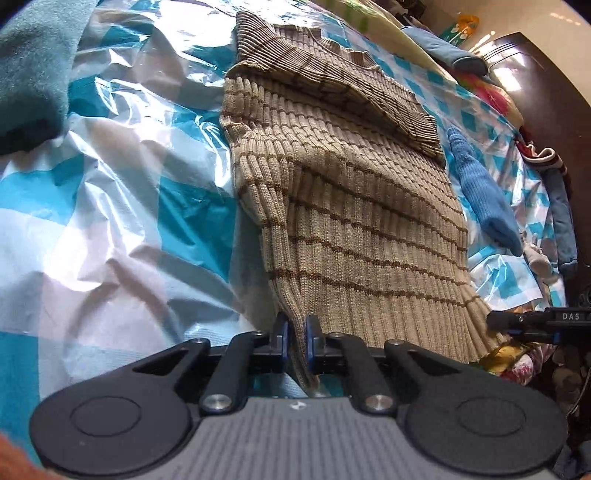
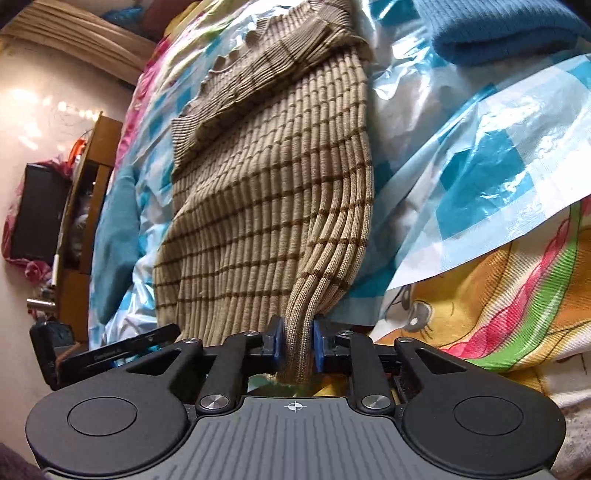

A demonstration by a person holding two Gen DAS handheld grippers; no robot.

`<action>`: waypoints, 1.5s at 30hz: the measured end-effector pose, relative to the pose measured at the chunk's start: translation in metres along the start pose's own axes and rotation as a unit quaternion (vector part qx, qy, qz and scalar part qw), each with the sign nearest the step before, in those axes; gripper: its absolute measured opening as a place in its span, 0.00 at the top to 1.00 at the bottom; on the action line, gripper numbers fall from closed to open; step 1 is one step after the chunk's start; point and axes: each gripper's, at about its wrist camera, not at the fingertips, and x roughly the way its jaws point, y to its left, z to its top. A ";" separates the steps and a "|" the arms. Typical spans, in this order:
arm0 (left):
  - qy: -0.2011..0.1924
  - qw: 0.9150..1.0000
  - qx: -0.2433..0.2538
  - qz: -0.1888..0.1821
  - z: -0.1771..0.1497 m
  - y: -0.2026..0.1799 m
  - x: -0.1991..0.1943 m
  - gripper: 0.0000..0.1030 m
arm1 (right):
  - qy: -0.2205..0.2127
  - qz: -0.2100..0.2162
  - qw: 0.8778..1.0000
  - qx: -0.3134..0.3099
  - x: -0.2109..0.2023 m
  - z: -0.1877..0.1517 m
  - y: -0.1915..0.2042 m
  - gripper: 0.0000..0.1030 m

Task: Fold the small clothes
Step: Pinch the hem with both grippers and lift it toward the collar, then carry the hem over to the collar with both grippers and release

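A tan ribbed sweater with thin brown stripes (image 1: 354, 206) lies lengthwise on a blue-and-white checked plastic sheet (image 1: 110, 184), its sleeves folded across the far end. My left gripper (image 1: 296, 334) is shut on the sweater's near hem at its left corner. My right gripper (image 2: 296, 341) is shut on the sweater's (image 2: 273, 192) near hem at the right corner. The hem is lifted off the sheet between the two grippers. The right gripper also shows at the right edge of the left wrist view (image 1: 506, 322), touching the hem.
A blue sock (image 1: 480, 192) lies right of the sweater, with more small clothes (image 1: 561, 206) beyond it. A teal cloth (image 1: 33, 74) sits at far left. A folded blue garment (image 2: 509, 33) lies at upper right. A cartoon-print bedsheet (image 2: 498, 302) shows under the plastic sheet (image 2: 480, 147). A wooden shelf (image 2: 88, 192) stands left.
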 end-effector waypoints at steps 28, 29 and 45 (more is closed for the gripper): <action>0.022 1.000 0.011 0.005 0.003 -0.003 0.010 0.86 | 0.045 -0.048 0.998 0.000 0.027 0.020 -0.020 0.90; 0.021 1.000 0.012 0.000 0.003 -0.003 0.009 0.86 | 0.039 -0.036 0.999 0.005 0.024 0.019 -0.020 0.90; -0.111 0.977 -0.060 -0.172 0.088 -0.007 -0.022 0.88 | -0.181 0.217 0.954 0.095 -0.040 0.067 -0.010 0.94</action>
